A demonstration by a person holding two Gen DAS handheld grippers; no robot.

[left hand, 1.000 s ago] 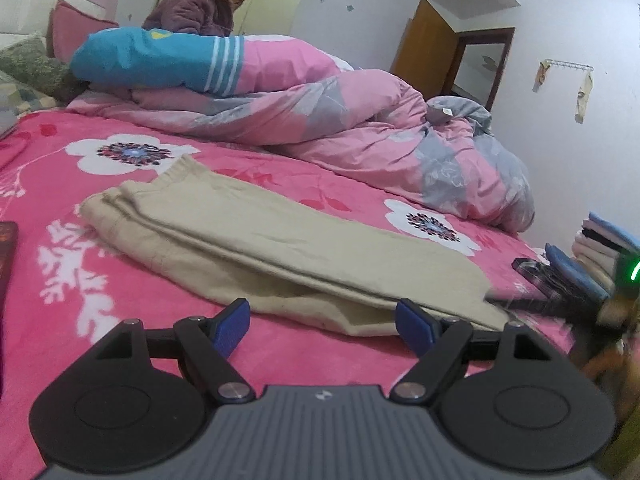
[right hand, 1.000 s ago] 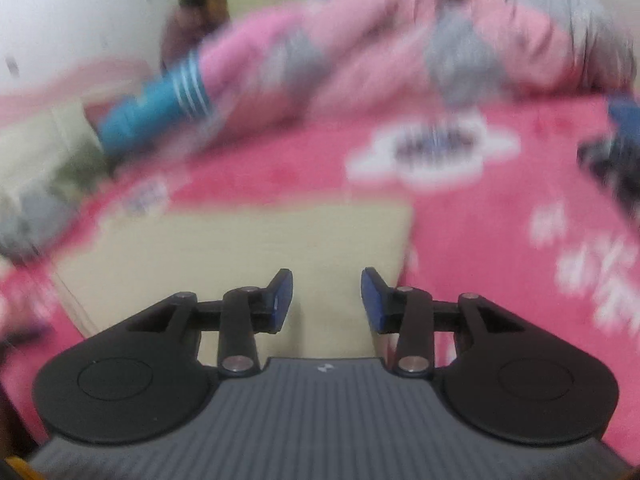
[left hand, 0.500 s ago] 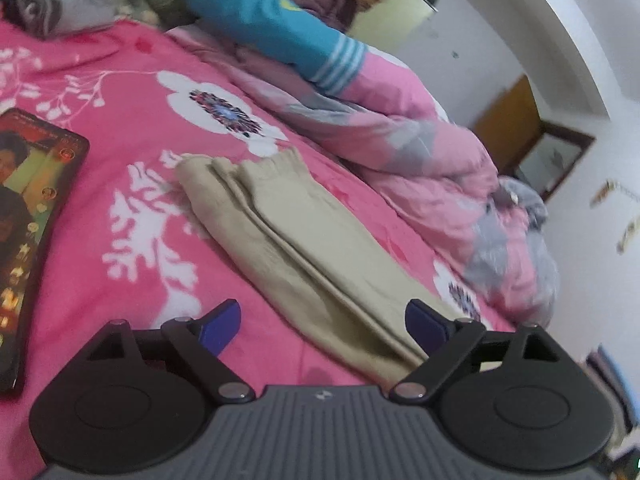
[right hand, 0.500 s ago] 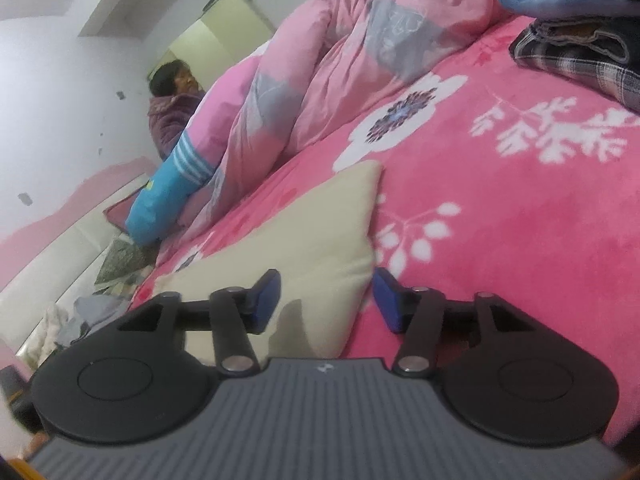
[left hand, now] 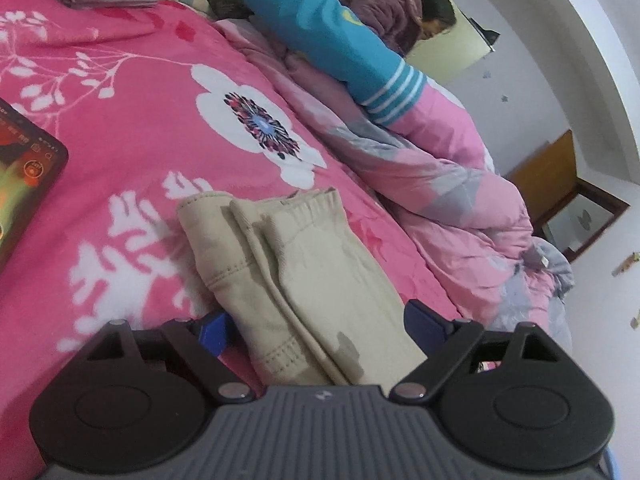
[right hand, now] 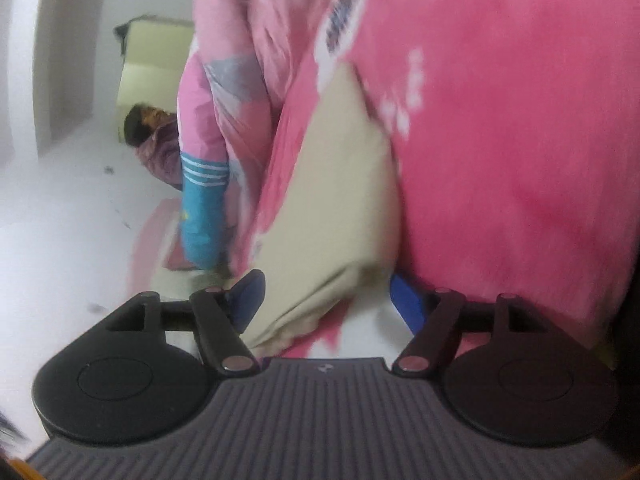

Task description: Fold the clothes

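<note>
The folded beige trousers (left hand: 304,280) lay on the pink floral bedspread (left hand: 132,120). The left gripper (left hand: 320,326) straddled their waistband end, jaws apart; the right gripper (right hand: 324,296), jaws just opening, bracketed the other end unpressed.

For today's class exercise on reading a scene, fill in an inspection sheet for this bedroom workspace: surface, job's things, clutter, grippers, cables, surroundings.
Surface: pink floral bedspread, soft, some creases.
Job's things: beige trousers, folded lengthwise, lying flat.
Clutter: lit phone at left edge; pink quilt bunched along far side; blue striped garment on it.
Grippers: left gripper open, straddling one trouser end; right gripper open, jaws just widening, the other end between its fingers, view blurred.
Cables: nothing seen.
Surroundings: seated person, white walls, wooden door.
</note>
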